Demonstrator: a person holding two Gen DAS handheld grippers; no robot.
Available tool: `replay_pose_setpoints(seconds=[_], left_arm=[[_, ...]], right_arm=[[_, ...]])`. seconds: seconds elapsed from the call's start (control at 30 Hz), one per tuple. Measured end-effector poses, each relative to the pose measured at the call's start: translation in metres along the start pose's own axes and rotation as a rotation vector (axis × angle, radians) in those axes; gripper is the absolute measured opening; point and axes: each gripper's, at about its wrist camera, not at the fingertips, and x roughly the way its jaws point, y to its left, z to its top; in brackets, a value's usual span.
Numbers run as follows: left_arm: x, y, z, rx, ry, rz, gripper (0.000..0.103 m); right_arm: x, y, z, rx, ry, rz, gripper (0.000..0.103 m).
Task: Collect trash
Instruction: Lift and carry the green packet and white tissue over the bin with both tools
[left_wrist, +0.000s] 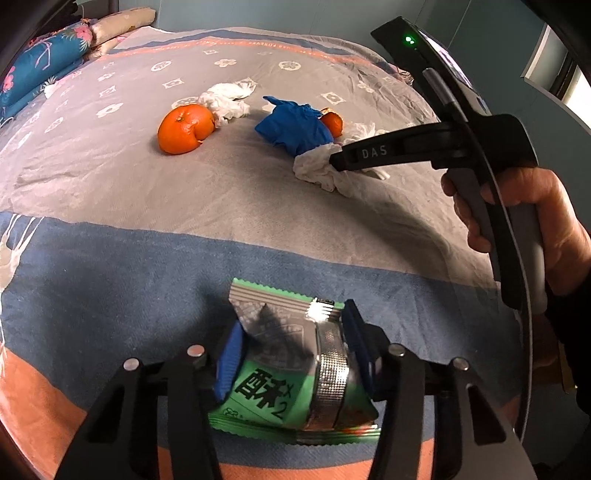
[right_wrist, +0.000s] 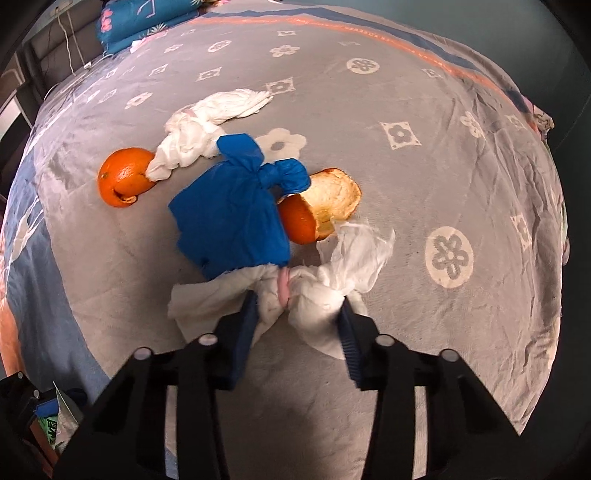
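My left gripper (left_wrist: 291, 339) is shut on a green and silver snack wrapper (left_wrist: 291, 373), held above the bed's blue stripe. My right gripper (right_wrist: 297, 306) is open, its jaws standing either side of a crumpled white tissue (right_wrist: 314, 295) on the blanket; it also shows in the left wrist view (left_wrist: 334, 162) at the tissue (left_wrist: 317, 171). Beyond lie a knotted blue bag (right_wrist: 232, 214), an orange peel half (right_wrist: 321, 206), a second orange peel (right_wrist: 123, 175) and another white tissue (right_wrist: 207, 122). The blue bag (left_wrist: 295, 127) and peel (left_wrist: 184, 127) also show in the left wrist view.
The trash lies on a bed with a grey flowered blanket (right_wrist: 443, 166). Blue patterned pillows (left_wrist: 40, 66) sit at the far left head of the bed. The bed edge drops off at the right (right_wrist: 554, 221).
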Motion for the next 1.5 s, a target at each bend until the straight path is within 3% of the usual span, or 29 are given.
replay_pose_setpoints(seconds=[0.17, 0.3, 0.9, 1.5], left_arm=[[-0.005, 0.001, 0.000, -0.014, -0.012, -0.014, 0.047], [-0.009, 0.000, 0.001, -0.011, -0.020, -0.003, 0.047], [-0.042, 0.025, 0.015, -0.112, -0.105, 0.058, 0.047], [-0.102, -0.002, 0.016, -0.120, -0.190, 0.002, 0.047]], right_arm=[[-0.006, 0.000, -0.002, 0.011, 0.000, 0.016, 0.025], [-0.020, -0.004, -0.005, 0.036, -0.014, 0.048, 0.023], [-0.122, -0.025, -0.051, 0.136, -0.150, 0.149, 0.023], [-0.231, -0.045, -0.117, 0.210, -0.304, 0.215, 0.023]])
